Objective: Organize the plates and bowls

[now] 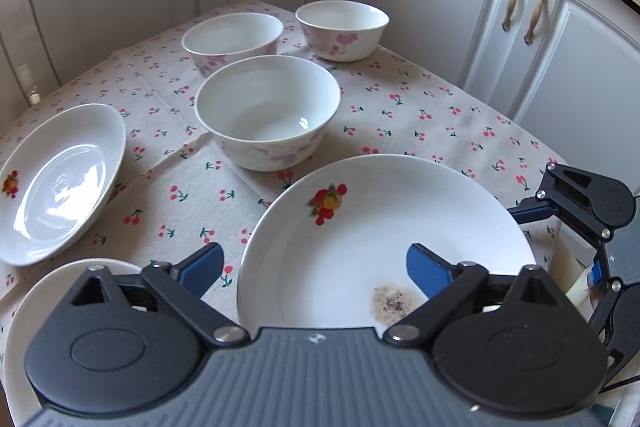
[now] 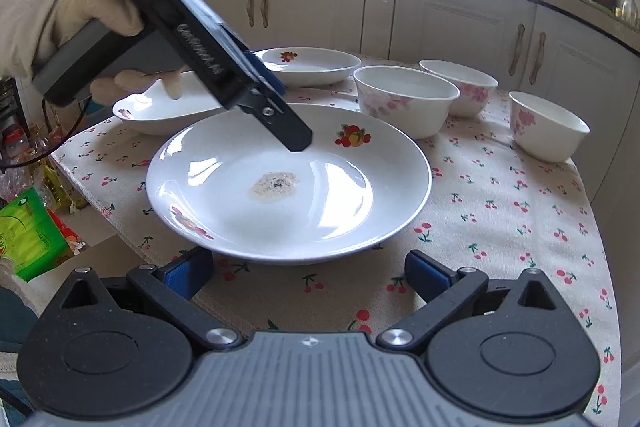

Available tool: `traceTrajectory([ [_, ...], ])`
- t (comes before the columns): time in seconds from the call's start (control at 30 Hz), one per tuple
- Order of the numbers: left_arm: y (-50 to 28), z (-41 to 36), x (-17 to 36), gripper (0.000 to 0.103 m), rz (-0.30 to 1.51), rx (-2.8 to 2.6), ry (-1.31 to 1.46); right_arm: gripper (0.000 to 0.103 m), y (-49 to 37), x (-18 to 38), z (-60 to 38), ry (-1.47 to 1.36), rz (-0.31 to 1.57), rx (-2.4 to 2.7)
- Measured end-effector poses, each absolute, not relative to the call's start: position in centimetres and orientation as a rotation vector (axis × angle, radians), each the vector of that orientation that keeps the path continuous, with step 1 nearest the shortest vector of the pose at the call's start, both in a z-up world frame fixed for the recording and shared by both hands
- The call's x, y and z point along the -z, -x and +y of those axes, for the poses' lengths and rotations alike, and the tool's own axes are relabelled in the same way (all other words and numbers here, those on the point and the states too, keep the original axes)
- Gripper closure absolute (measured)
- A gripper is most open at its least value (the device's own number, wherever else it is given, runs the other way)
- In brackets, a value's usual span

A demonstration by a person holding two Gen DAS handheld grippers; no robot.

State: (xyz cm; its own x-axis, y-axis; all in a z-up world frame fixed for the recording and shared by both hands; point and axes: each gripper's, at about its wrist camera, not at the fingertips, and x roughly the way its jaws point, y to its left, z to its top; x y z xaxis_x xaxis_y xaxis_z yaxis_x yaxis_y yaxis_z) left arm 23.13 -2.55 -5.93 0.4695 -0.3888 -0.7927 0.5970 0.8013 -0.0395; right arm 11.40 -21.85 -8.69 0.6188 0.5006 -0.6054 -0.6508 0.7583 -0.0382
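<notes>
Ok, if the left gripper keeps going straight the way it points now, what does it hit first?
Most likely the big plate. The left gripper angles down with its fingers open astride the plate's near rim, one over the stained inside, one outside. Exact height above it is unclear.
</notes>
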Motion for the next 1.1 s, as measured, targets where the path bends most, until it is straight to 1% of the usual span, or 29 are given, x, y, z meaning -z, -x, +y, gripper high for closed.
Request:
traceTrajectory([
  [0.07,-23.5,-2.6,6.1,0.015,0.909,0.615,-0.270,0.000,-11.3,8.7,-21.7,0.276,0.602,-0.673],
  [0.23,-24.3,-2.7,6.5,0.017,0.948,0.639,-0.297,0.000,-11.2,8.6,-21.5,0.287,0.596,-0.683],
  [0.3,-24.6,-2.6,6.6,0.022,0.967,0.647,-0.295,0.000,-11.3,8.6,-21.4,0.287,0.597,-0.689],
  [0.6,-25.8,-2.9,6.7,0.030,1.045,0.704,-0.305,0.000,-11.5,8.4,-21.1,0.299,0.598,-0.709],
  [1.1,-26.8,-3.2,7.0,0.033,1.105,0.744,-0.334,0.000,-11.8,8.3,-20.7,0.308,0.627,-0.706],
])
